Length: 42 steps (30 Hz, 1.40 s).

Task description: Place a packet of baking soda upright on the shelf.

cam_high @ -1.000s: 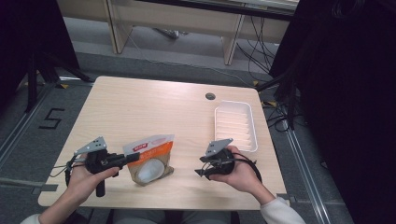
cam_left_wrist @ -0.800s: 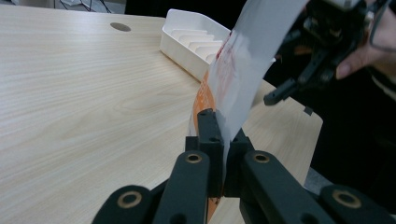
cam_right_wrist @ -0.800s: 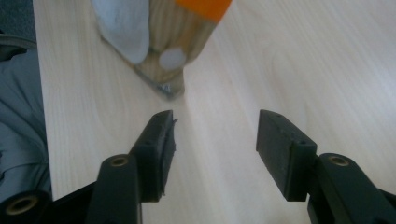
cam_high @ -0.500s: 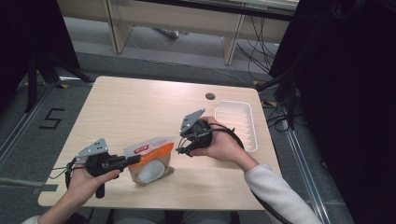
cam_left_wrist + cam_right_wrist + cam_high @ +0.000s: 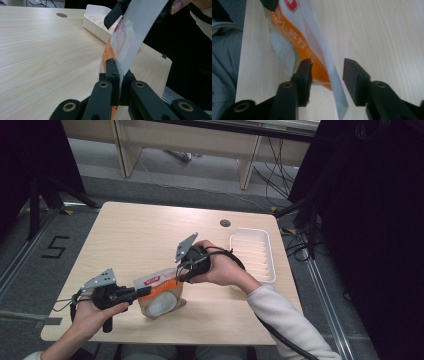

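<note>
1. High view: a pale wood counter carries a white ribbed tray near its right edge and an orange-and-white pouch near the front edge, left of centre.
2. Left gripper, held in the person's left hand, reaches in from the left and meets the pouch's left edge.
3. Left gripper view: the jaws are pressed together on the pouch's edge, which rises upright between them. The tray lies beyond it on the counter.
4. Right gripper, held in the right hand, comes down at the pouch's top right corner; a white sleeve runs off the bottom right.
5. Right gripper view: the jaws are spread with the pouch's edge passing between them. The left jaw sits just beside or against the orange print; I cannot tell which. The right jaw stands apart from the film.
6. Pouch's lower part shows a pale round patch; its red label and printing are too small to read.
7. A small round hole sits in the counter behind the tray.
</note>
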Motion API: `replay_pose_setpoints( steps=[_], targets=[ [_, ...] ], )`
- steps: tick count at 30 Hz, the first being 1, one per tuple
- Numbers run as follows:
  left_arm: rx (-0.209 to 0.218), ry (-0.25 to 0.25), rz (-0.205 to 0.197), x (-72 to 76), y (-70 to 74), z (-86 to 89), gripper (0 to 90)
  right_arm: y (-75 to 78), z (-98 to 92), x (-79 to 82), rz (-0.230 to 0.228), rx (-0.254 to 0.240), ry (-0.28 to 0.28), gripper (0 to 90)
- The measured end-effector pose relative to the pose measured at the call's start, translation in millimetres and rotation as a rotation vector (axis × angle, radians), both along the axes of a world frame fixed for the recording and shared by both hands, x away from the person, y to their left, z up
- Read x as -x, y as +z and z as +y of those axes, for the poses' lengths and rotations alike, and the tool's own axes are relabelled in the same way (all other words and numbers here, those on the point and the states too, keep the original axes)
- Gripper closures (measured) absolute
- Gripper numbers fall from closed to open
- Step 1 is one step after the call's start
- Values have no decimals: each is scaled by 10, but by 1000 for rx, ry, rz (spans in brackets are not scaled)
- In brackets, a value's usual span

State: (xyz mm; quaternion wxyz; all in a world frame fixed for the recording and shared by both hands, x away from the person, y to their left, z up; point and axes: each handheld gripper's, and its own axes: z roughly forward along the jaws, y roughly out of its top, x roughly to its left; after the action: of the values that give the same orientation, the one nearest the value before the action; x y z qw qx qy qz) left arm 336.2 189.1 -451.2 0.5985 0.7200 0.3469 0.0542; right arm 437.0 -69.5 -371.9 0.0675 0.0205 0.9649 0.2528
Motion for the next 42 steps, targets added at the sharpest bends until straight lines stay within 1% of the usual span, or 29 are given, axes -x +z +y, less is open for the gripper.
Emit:
replay_pose_setpoints(
  steps=[1, 2, 3, 4, 8, 9, 10, 11, 13, 14, 16, 17, 19, 20, 21, 23, 24, 25, 27, 28, 29, 30, 31, 36, 37, 39, 40, 41, 42],
  targets=[
    [-1, -5, -5, -5, 0, 1, 891, -10, 3, 0, 3, 10, 7, 682],
    [3, -7, -2, -2, 0, -3, 891, -24, 7, 7, -13, 36, 25, 768],
    [5, -6, -1, 4, 2, -10, 891, -24, 7, 7, -13, 36, 25, 768],
    [-2, -13, -9, 2, 3, -12, 890, -27, 9, 20, -25, 47, 28, 806],
    [-16, -16, -20, -5, -6, -7, 863, -7, 0, 26, -10, 55, 53, 888],
    [-29, 14, -13, 22, -7, -2, 829, 2, -2, 39, 8, 61, 40, 900],
    [-29, 14, -13, 22, -7, -2, 780, 14, -6, 57, 26, 75, 12, 900],
    [-46, 23, -22, 50, -3, 11, 714, 10, 1, 31, 12, 64, 47, 900],
    [-61, 40, -26, 71, -5, 26, 558, 18, 0, 41, 25, 76, 33, 900],
    [-67, 54, -28, 94, -22, 41, 494, 32, -3, 48, 47, 102, 1, 900],
    [-99, 86, -36, 159, -57, 90, 404, 49, -6, 50, 62, 120, -16, 900],
    [-102, 101, -32, 193, -79, 116, 390, 53, -5, 29, 60, 106, 6, 900],
    [-112, 116, -41, 249, -118, 170, 369, 83, -5, 29, 74, 107, 0, 900],
    [-109, 134, -30, 278, -136, 181, 369, 83, -5, 29, 74, 107, 0, 900],
    [-121, 128, -38, 288, -150, 205, 345, 121, -5, 42, 76, 113, -22, 900],
    [-138, 137, -28, 302, -176, 229, 332, 143, -7, 36, 81, 113, -17, 900],
    [-134, 147, -14, 304, -192, 223, 301, 176, -6, 58, 106, 108, -47, 900],
    [-139, 152, -6, 300, -206, 216, 289, 192, -10, 58, 104, 112, -48, 900],
    [-153, 144, 6, 284, -236, 186, 277, 225, -21, 66, 120, 107, -64, 900],
    [-153, 144, 6, 284, -236, 186, 274, 230, -25, 34, 97, 87, -31, 900],
    [-168, 141, 10, 282, -252, 169, 273, 251, -35, 41, 110, 92, -54, 900],
    [-168, 141, 10, 282, -252, 169, 273, 251, -35, 41, 110, 92, -54, 900],
    [-170, 135, 12, 278, -260, 159, 274, 286, -57, 41, 129, 102, -86, 900],
    [-192, 122, 6, 264, -283, 138, 278, 345, -104, 4, 129, 100, -97, 900],
    [-210, 115, -2, 259, -284, 149, 281, 375, -133, -5, 130, 103, -104, 900],
    [-197, 127, 17, 262, -294, 142, 282, 404, -168, -31, 126, 106, -95, 900],
    [-199, 126, 14, 260, -293, 144, 282, 418, -186, -35, 125, 106, -113, 900],
    [-199, 129, 15, 263, -291, 144, 282, 418, -186, -35, 125, 106, -113, 900],
    [-215, 117, -3, 254, -285, 155, 282, 425, -202, -57, 119, 102, -98, 900]
  ],
)
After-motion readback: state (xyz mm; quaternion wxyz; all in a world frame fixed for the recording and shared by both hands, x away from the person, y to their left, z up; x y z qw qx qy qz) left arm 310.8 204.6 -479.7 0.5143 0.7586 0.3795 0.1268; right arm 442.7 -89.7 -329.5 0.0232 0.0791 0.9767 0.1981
